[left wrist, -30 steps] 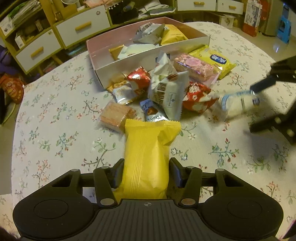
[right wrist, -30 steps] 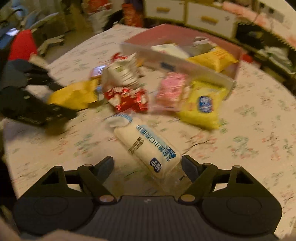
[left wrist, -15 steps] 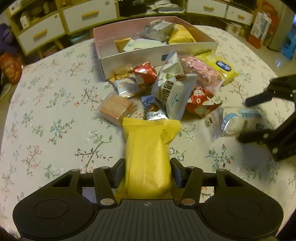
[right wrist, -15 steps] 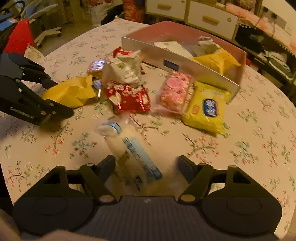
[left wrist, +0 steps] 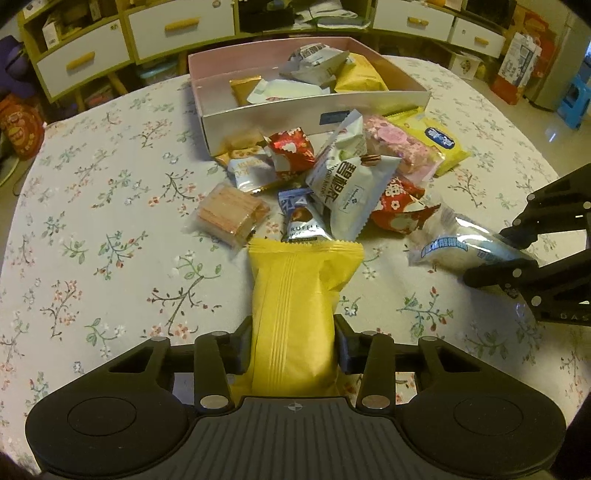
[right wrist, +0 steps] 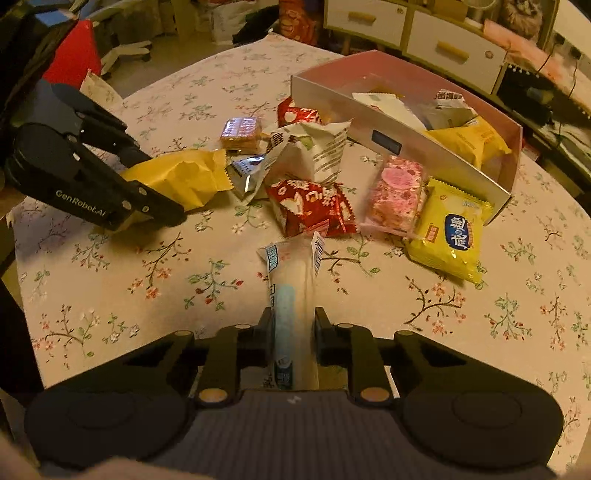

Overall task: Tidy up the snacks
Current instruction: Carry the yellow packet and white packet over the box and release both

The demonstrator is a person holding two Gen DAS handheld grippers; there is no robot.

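Note:
My left gripper [left wrist: 293,341] is shut on a plain yellow snack packet [left wrist: 295,295], held over the flowered tablecloth. My right gripper [right wrist: 293,334] is shut on a long white packet with blue print [right wrist: 293,280]; it also shows in the left wrist view [left wrist: 461,247]. A pink open box [left wrist: 314,110] with several snacks inside stands at the far side. A pile of loose snacks [left wrist: 332,177] lies in front of the box: red packets, a white bag, a pink bar, a yellow packet.
A wafer packet [left wrist: 229,214] lies left of the pile. The left gripper shows in the right wrist view [right wrist: 92,184] at the left. Drawers and shelves [left wrist: 177,26] stand beyond the round table's edge. A yellow packet [right wrist: 450,236] lies beside the box.
My right gripper has closed on the white packet, which lay loose between its open fingers before, and lifted it. My left gripper still holds the yellow packet, shifted slightly.

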